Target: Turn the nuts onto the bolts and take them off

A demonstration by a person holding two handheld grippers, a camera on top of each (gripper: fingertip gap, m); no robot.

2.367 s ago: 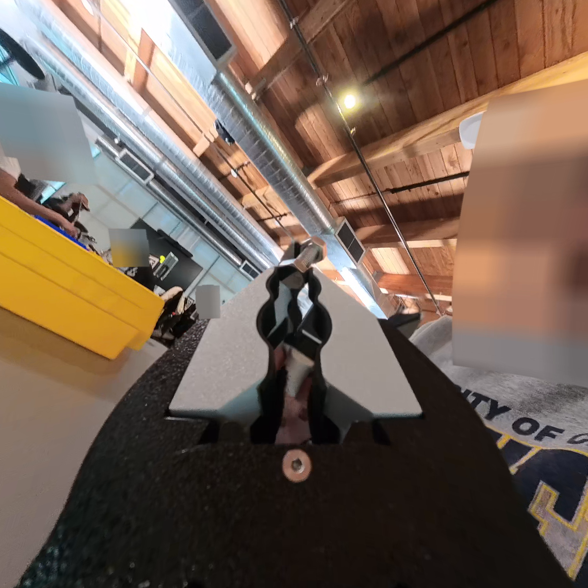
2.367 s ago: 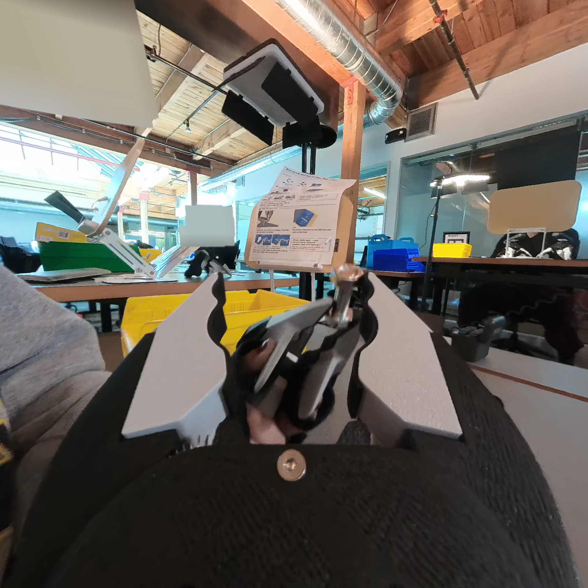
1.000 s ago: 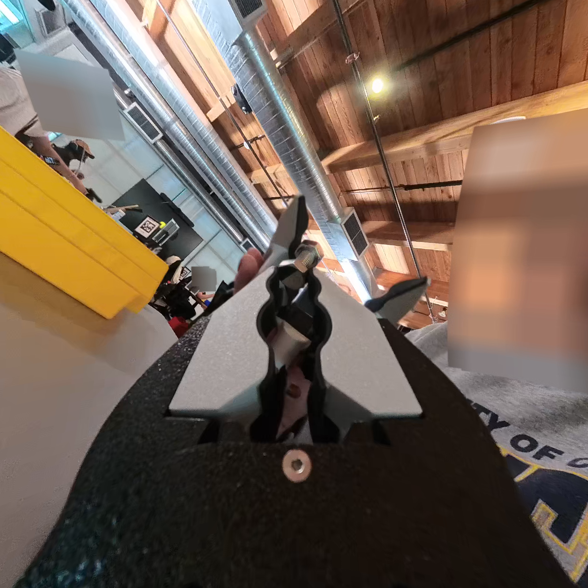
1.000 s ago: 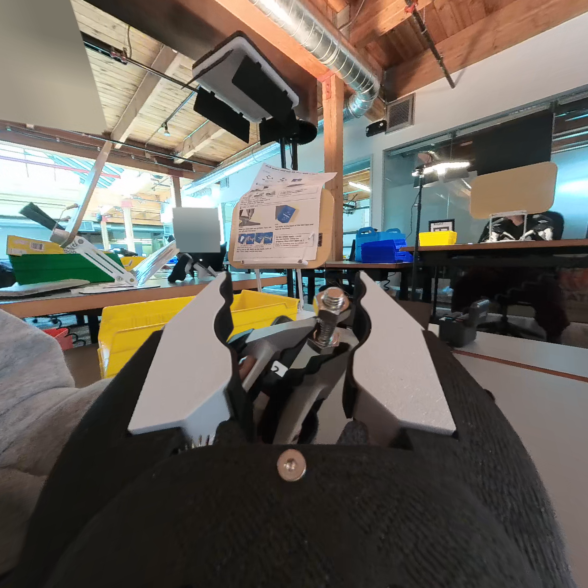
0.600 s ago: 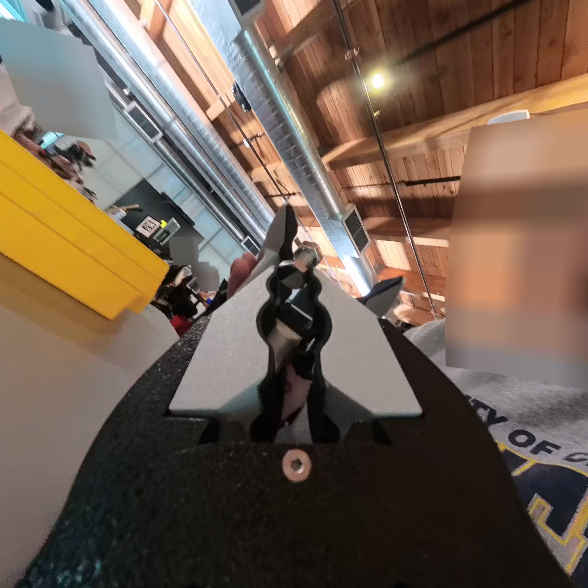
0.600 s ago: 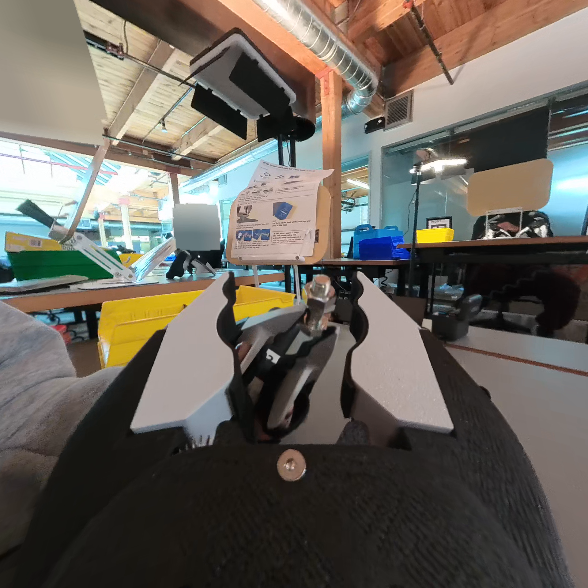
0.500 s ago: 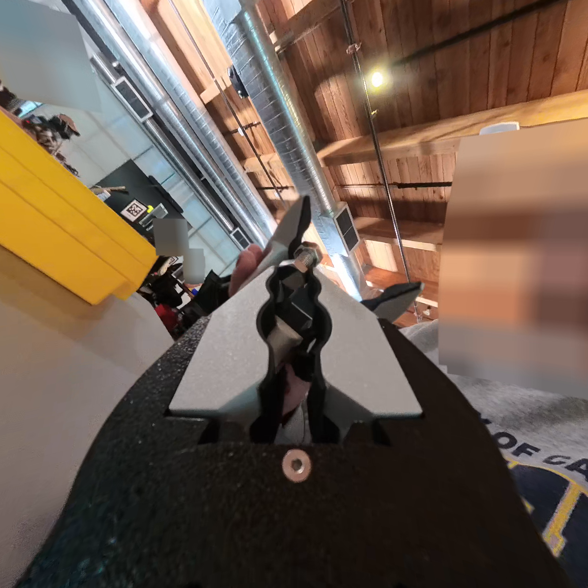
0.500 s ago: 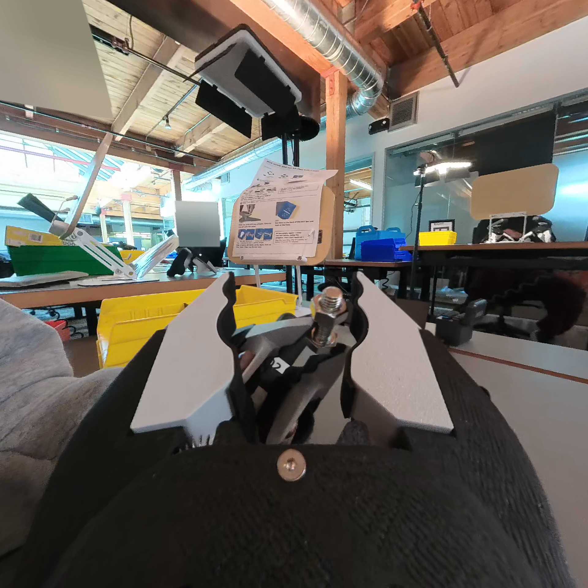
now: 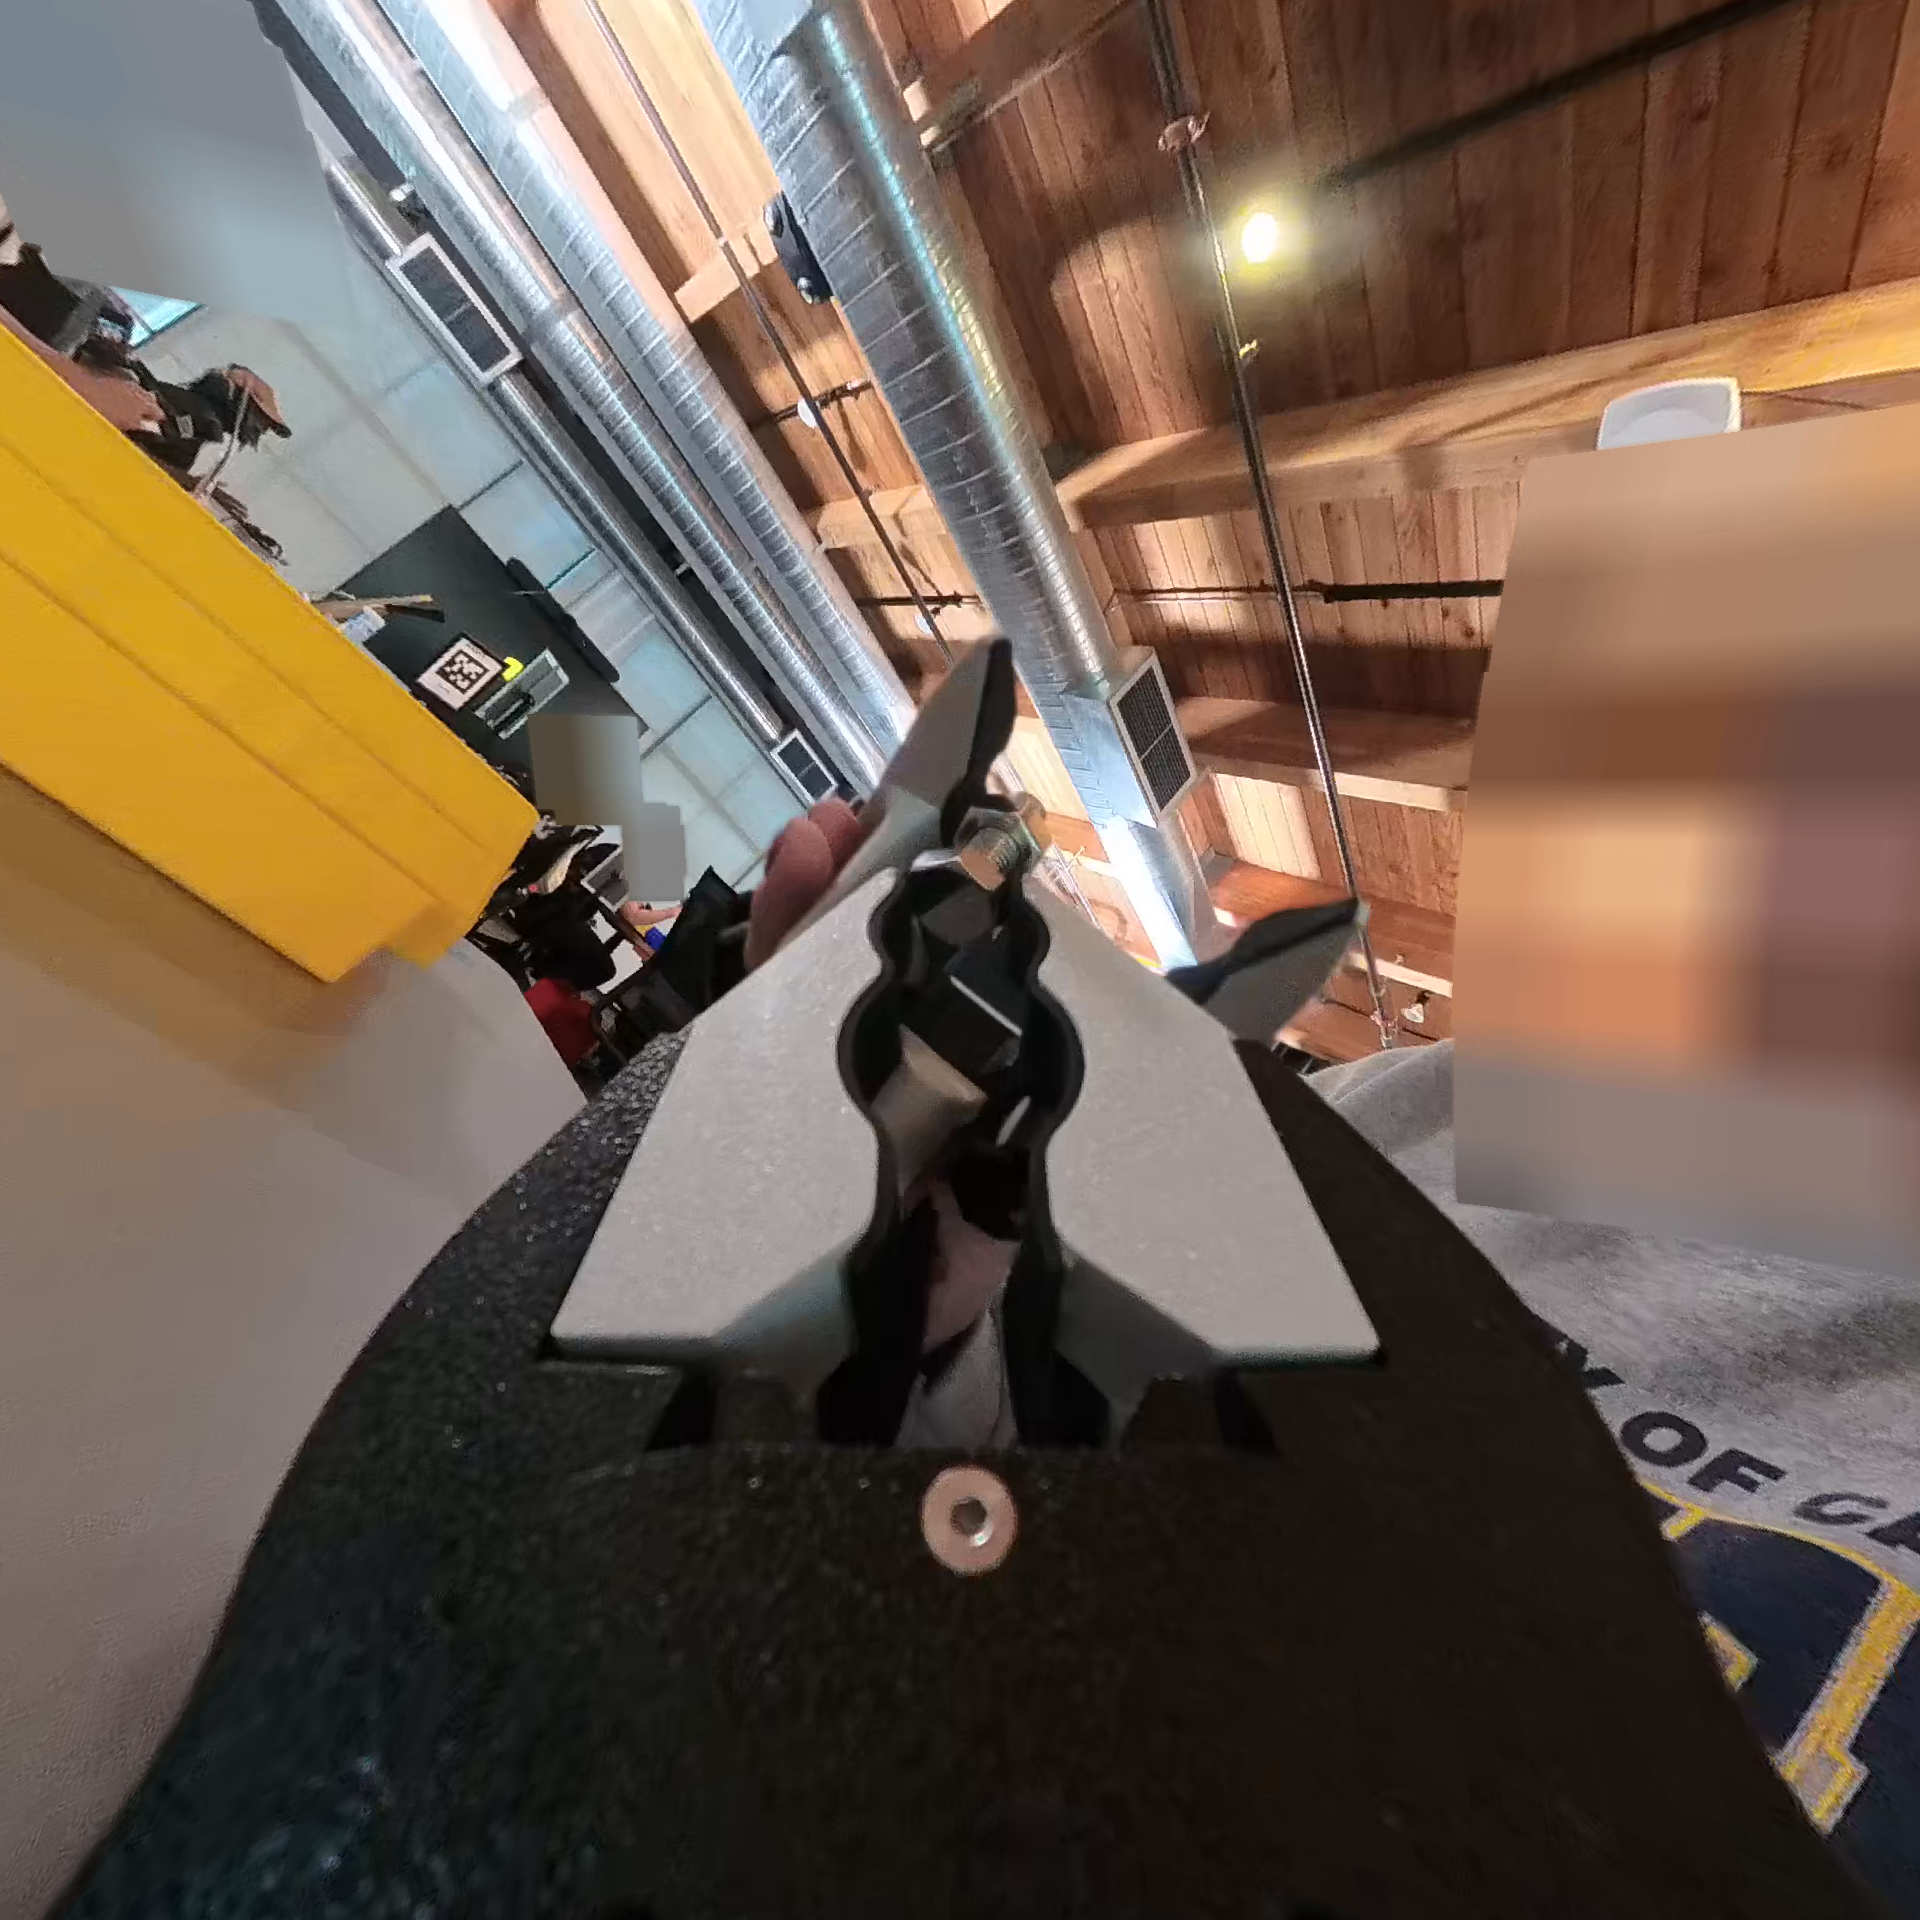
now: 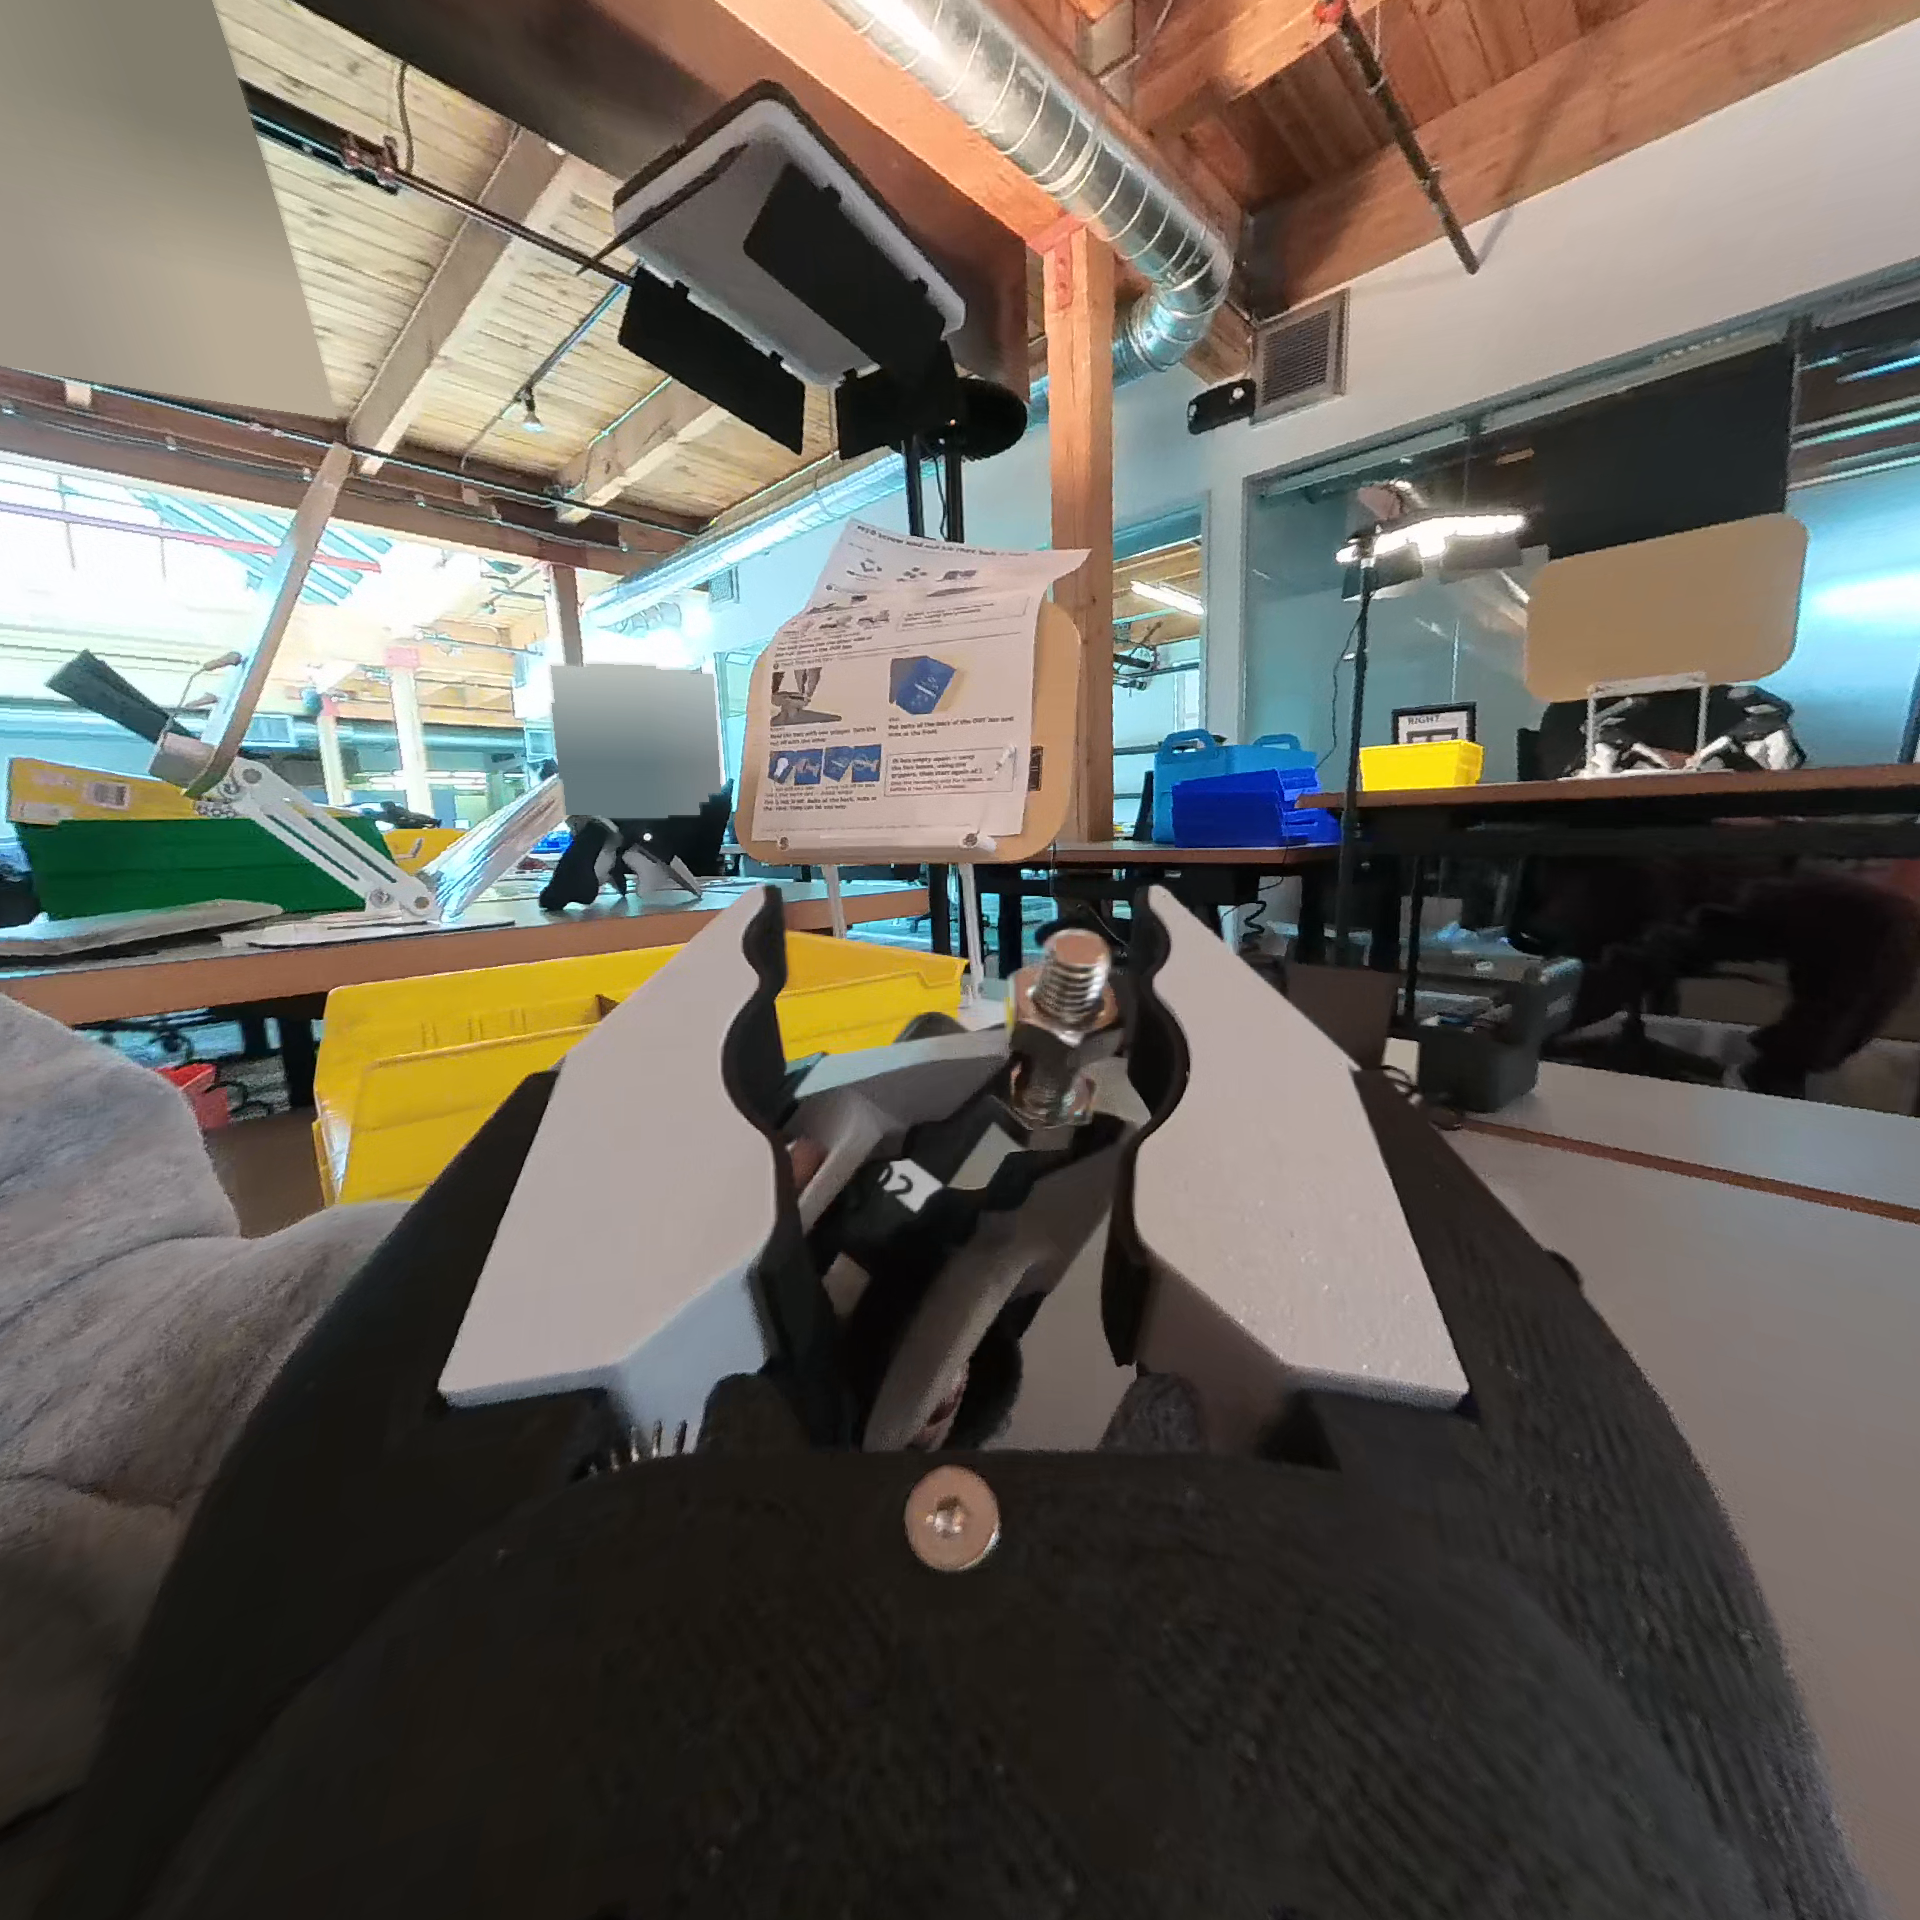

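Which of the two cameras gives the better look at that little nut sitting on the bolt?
The right wrist view: the nut shows sharp and side-on, threaded partway down the upright bolt between the open right gripper. The left wrist view shows it small, beyond the left gripper, which pinches the bolt.

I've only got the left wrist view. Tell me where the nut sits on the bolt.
Observer: Partway down. In the right wrist view the nut has bare thread of the bolt above it.
Operator: Report the right gripper.
Observer: The right gripper is open, with a finger on either side of the nut and not closed on it.
Operator: Say what's behind the bolt.
Observer: A printed sheet clipped to a tan board.
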